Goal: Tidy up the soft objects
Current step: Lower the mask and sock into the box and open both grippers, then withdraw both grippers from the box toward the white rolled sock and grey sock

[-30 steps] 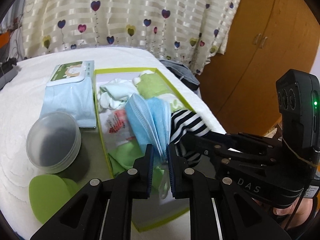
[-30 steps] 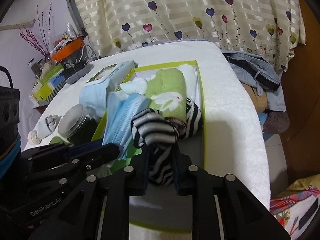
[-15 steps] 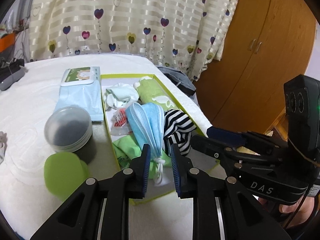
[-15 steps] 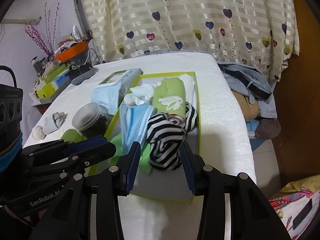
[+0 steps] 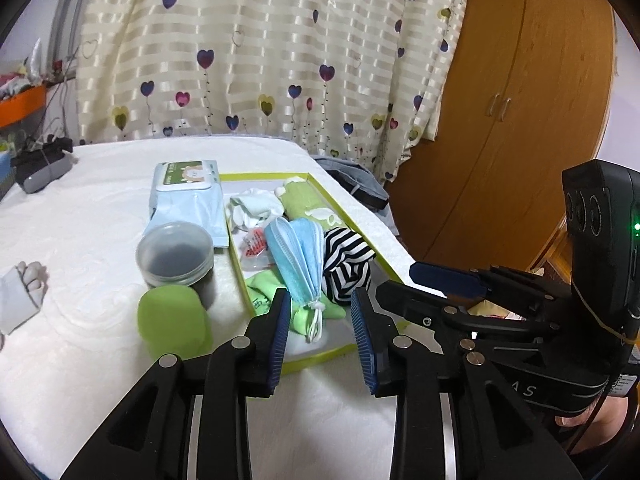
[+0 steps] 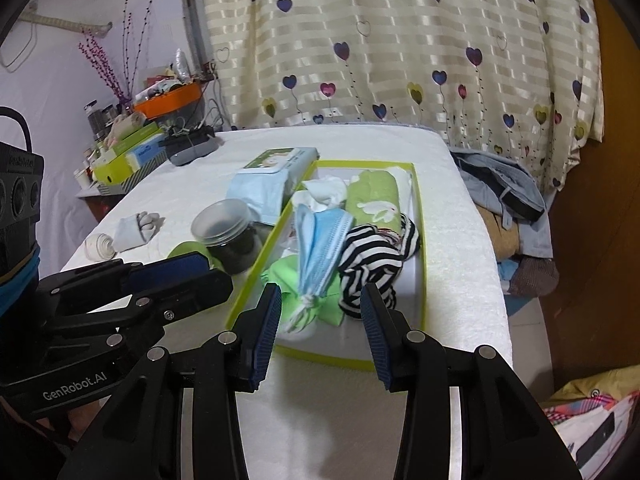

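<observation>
A green-rimmed shallow box [image 5: 316,361] [image 6: 320,354] lies on the white bed. In it are a bundle of blue face masks [image 5: 298,252] [image 6: 320,240], a black-and-white striped sock [image 5: 346,266] [image 6: 368,252], a green rabbit towel [image 6: 374,200], white socks [image 5: 256,208] and a green cloth [image 5: 262,284]. My left gripper [image 5: 320,308] hovers in front of the masks; its jaws are opening with nothing between them. My right gripper [image 6: 320,304] stands open before the striped sock, holding nothing. The two grippers are side by side at the box's near end.
Left of the box are a wipes pack [image 5: 188,196], a jar with a clear lid [image 5: 175,256] and a green pad [image 5: 172,320]. A white sock [image 6: 136,228] lies further left. Clothes [image 6: 504,184] are piled at the bed's right edge, by a wooden wardrobe [image 5: 500,120].
The left gripper let go of the masks and the right let go of the striped sock; both opened and drew back and up. Masks and sock stay in the box.
</observation>
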Demonstrator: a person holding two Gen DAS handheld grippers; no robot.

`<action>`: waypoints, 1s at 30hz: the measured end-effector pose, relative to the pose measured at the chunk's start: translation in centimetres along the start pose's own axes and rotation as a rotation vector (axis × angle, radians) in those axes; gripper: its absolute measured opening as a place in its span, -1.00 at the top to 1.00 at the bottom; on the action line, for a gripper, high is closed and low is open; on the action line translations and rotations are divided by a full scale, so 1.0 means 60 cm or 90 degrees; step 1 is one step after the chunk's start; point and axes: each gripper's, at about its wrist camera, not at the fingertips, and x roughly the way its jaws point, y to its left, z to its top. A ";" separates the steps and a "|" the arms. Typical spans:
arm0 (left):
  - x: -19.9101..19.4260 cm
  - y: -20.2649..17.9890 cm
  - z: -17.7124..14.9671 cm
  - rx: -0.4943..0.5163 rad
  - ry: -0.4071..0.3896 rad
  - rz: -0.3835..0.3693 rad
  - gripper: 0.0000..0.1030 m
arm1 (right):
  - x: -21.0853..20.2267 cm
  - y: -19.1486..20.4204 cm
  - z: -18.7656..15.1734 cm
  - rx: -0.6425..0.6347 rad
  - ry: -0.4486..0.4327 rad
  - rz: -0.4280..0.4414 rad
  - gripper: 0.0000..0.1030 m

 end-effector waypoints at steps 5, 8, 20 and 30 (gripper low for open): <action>-0.017 0.010 -0.008 -0.008 -0.006 0.010 0.42 | -0.010 0.010 -0.003 -0.006 -0.006 0.000 0.17; -0.026 0.016 -0.012 -0.014 -0.010 0.014 0.41 | -0.013 0.019 -0.006 -0.011 -0.007 0.001 0.17; -0.052 0.047 -0.025 -0.040 -0.020 0.041 0.39 | -0.021 0.046 -0.008 -0.028 -0.017 0.015 0.16; -0.071 0.071 -0.034 -0.060 -0.031 0.058 0.39 | -0.018 0.069 -0.005 -0.044 -0.014 0.038 0.15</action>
